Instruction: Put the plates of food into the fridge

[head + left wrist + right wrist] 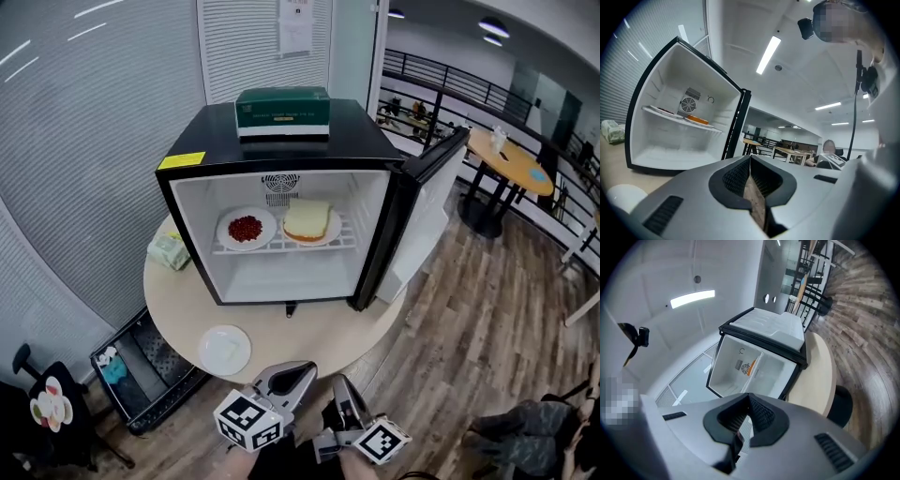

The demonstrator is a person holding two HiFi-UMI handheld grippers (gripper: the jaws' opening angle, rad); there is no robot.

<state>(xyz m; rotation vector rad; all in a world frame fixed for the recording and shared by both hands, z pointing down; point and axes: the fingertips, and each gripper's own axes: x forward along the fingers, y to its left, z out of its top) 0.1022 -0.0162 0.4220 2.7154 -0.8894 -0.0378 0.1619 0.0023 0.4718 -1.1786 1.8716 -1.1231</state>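
Plate of red food (246, 228) and bread plate (307, 223) sit on fridge shelf (281, 248). White plate (225, 349) at bench front edge: likely stiff, slick, breakable; pinch rim. Left gripper (750, 160) and right gripper (749, 398): fingers closed, empty.

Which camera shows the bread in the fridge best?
The head view: the bread lies whole on its plate, seen from above. The left gripper view shows it edge-on, a thin orange sliver; the right gripper view, only a tiny orange streak.
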